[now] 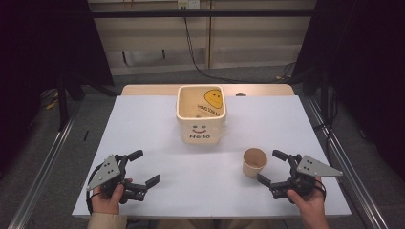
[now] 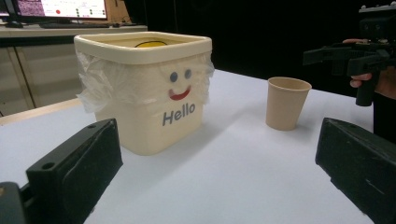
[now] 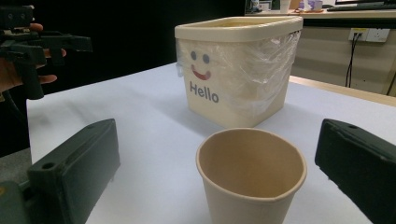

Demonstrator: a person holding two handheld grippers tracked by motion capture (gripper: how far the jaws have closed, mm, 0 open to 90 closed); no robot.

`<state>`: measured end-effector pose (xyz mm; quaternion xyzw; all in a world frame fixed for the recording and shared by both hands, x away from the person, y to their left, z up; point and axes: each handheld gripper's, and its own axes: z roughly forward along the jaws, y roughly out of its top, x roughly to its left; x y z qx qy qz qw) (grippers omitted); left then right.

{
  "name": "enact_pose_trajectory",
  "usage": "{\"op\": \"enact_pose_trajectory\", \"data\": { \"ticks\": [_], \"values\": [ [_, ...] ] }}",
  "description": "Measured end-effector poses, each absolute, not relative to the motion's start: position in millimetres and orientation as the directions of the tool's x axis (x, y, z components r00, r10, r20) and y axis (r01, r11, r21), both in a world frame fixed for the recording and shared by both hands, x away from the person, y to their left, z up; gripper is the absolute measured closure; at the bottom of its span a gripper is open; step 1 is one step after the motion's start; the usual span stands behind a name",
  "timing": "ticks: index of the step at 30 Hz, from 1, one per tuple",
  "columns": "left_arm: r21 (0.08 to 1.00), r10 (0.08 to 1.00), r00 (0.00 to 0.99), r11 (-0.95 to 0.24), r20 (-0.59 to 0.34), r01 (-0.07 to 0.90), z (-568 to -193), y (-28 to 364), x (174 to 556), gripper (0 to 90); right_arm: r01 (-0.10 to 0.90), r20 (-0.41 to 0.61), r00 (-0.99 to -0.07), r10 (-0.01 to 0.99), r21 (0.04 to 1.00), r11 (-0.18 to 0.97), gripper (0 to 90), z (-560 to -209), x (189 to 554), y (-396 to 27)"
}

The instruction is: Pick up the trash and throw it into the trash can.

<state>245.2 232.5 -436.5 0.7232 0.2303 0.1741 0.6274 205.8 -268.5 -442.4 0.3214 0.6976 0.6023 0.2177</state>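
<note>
Item: tan paper cup (image 1: 254,162), upright and empty on the white table (image 1: 157,124), near the cream square plastic bin (image 1: 201,114) marked "Hello". Right gripper (image 1: 276,167) spread wide, just beside the cup; left gripper (image 1: 143,168) spread, empty. Judged step: approach; next likely needs jaws closing gently around the cup.

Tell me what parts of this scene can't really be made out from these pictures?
- Bottom of the cream bin: the high view shows a yellow smiley item inside with print too small to read; both gripper views hide it behind the rim.
- Paper cup: its base is cut off by the right gripper view's bottom edge.
- Monitor in the left gripper view: cut by the top edge, content blurred.
</note>
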Motion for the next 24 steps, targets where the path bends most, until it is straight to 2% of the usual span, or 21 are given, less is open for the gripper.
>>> {"op": "enact_pose_trajectory", "data": {
  "ticks": [19,24],
  "values": [
    [0.987,0.548,0.836,-0.116,-0.030,0.111,-437,233,249,0.4,0.211,0.131,-0.673,0.728,0.977,0.019,0.0,-434,206,-280],
    [0.987,0.552,0.833,-0.109,-0.038,0.117,-437,232,248,0.5,0.209,0.108,-0.669,0.736,0.977,0.046,0.0,-425,211,-284]
  ]
}}
